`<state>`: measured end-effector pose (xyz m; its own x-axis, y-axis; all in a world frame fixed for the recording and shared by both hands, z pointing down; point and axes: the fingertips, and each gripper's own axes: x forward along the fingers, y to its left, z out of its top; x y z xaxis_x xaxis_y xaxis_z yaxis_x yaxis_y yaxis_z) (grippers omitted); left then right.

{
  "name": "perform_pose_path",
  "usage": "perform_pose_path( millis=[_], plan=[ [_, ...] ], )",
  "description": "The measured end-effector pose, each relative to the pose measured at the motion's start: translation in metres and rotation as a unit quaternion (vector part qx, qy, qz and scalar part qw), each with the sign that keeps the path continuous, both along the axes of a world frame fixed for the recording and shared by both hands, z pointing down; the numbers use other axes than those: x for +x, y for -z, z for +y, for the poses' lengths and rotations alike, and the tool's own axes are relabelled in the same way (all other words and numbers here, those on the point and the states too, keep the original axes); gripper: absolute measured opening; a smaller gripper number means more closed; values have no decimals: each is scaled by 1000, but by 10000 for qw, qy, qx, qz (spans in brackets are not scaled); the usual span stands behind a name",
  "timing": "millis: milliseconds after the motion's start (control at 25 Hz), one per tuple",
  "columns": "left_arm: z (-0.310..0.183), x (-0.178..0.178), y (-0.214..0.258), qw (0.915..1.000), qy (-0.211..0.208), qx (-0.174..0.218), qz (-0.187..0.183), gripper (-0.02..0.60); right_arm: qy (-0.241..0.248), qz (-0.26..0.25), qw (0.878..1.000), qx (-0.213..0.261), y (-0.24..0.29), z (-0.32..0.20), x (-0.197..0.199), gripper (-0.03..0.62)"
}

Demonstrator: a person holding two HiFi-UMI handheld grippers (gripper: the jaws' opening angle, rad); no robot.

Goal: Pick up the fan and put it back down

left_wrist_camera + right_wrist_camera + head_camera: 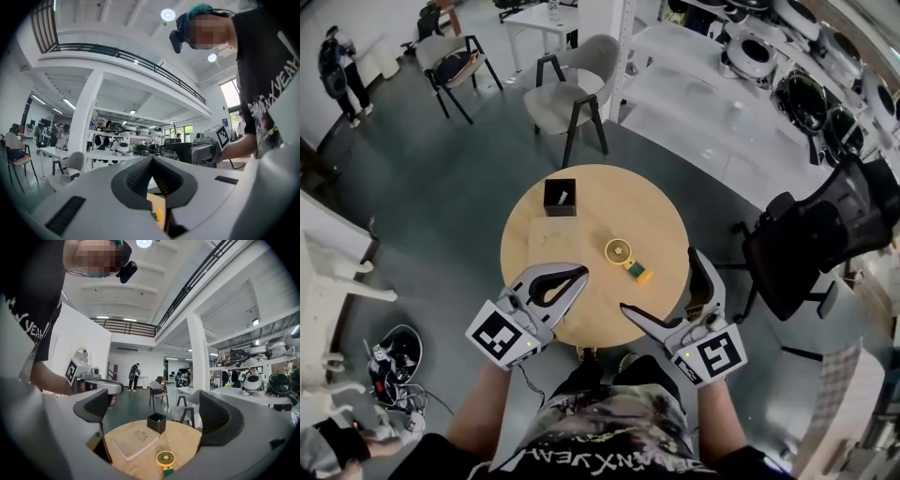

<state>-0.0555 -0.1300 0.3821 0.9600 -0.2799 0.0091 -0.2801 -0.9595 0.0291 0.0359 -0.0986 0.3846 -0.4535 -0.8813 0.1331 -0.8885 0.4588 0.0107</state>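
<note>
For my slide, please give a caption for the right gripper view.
Open right gripper facing the yellow fan on the round table.

You're at a round wooden tabletop (661, 211) on a dark grey-green floor (441, 206). There's a grey chair (572, 94) just beyond it and a black office chair (811, 239) to your right. A white bench (684, 103) runs along the right side. Overhead: white column (86, 112), railed mezzanine (122, 54), round ceiling lights (168, 14). A bright window (232, 96) is on one wall.

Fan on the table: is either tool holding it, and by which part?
Neither. The fan lies free on the table; left tool shut and empty, right tool open.
</note>
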Motion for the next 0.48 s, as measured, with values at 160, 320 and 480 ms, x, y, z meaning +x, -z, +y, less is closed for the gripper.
perform_pose_path(
  millis=[160,320,480],
  plan=[
    [-7,5,1,9999,114,-38,3,14,83,-56,9999,21,2,-12,3,586],
    [-16,15,-2,9995,290,-3,-84,14,249,-167,9995,41,2,-23,9,586],
    [-23,26,-1,9987,505,-9,-108,12,421,-156,9990,-8,0,-32,19,586]
  ],
)
